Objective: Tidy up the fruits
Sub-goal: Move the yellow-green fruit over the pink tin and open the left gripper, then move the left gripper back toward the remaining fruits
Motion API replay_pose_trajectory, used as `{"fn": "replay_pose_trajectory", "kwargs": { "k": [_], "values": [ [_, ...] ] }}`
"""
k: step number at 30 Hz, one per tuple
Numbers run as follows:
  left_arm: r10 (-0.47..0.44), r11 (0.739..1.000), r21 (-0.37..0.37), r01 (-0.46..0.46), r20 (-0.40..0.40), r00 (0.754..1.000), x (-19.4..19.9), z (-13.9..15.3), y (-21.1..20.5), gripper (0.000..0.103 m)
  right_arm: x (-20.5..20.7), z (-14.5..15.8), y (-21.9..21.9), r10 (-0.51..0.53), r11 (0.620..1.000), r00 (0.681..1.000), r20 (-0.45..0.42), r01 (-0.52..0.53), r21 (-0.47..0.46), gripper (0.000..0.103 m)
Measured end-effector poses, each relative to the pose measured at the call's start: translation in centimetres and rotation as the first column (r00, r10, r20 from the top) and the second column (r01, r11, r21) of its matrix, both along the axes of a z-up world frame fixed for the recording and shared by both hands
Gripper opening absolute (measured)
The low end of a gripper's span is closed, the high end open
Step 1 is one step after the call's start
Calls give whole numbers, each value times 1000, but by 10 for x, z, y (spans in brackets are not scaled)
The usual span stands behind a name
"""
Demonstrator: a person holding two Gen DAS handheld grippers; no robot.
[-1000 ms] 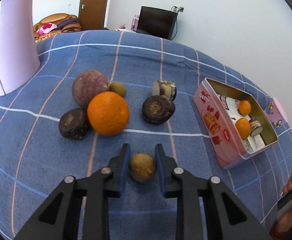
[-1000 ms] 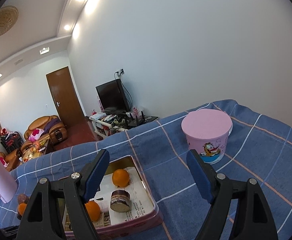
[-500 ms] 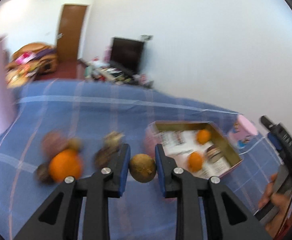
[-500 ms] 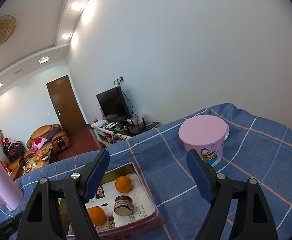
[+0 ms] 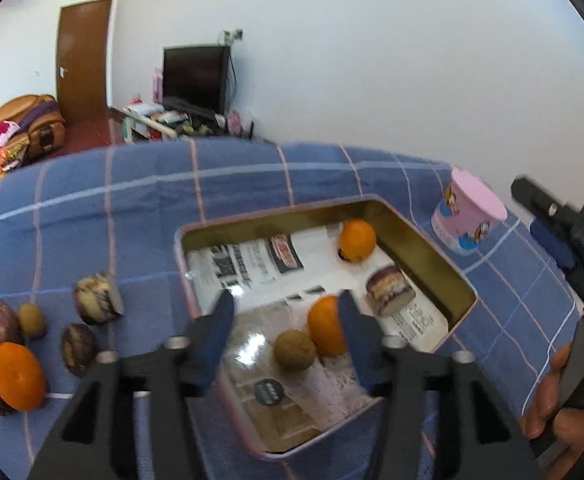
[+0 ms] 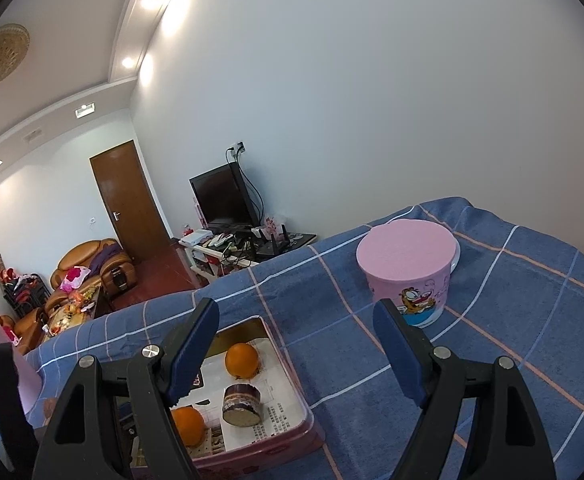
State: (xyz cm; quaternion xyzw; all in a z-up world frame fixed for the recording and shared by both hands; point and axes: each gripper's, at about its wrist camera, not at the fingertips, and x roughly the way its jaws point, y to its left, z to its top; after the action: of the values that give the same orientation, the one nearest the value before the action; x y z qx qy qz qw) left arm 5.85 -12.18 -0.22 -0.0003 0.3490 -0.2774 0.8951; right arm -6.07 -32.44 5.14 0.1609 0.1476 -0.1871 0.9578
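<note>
A: Brown fruit (image 5: 294, 350)?
B: In tin (image 5: 424, 248), near end, touching orange (image 5: 326, 330). Sits btwn left claw (image 5: 285, 334) jaws, nearer its right one; jaws opening, pads clear of it.
A: Right claw (image 6: 300, 354)?
B: Wide apart, empty, above tin's right side.

Blue checked tablecloth (image 5: 131, 200) with white and pink lines; pink tin box (image 5: 183, 280) with gold inside; round orange fruit (image 5: 358, 240); pink cartoon cup (image 6: 406, 276).
</note>
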Motion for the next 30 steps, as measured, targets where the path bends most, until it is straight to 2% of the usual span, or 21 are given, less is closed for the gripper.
{"fn": "replay_pose_trajectory", "kwargs": {
  "k": [4,7,10,12,16,20,23,27,30],
  "values": [
    [47,999,-1,-47,63,997,-1,13,27,67,3,-3,3,0,1000,1000,-7,0,-15,81],
    [162,987,-10,-161,96,982,4,19,63,76,5,-5,10,10,999,1000,-10,-10,-45,81],
    [255,967,-27,-253,116,960,3,23,105,76,4,-5,20,-2,994,1000,6,3,-109,81],
    [281,959,-9,-283,132,950,1,22,122,79,4,-7,26,-18,990,1000,14,19,-143,81],
    [330,938,50,-343,172,928,0,13,152,81,12,-13,42,-15,985,999,-38,8,-172,81],
    [362,925,59,-375,155,919,7,6,183,82,18,-16,76,59,973,996,-72,-74,-219,81],
    [377,922,49,-385,122,918,11,-1,208,93,21,-20,104,127,968,988,-83,-142,-205,81],
    [374,918,89,-386,128,919,13,-10,227,93,33,-26,143,197,961,973,-118,-215,-172,81],
    [365,920,109,-377,117,924,13,-13,234,93,41,-30,172,245,946,959,-140,-268,-183,81]
  ]
}}
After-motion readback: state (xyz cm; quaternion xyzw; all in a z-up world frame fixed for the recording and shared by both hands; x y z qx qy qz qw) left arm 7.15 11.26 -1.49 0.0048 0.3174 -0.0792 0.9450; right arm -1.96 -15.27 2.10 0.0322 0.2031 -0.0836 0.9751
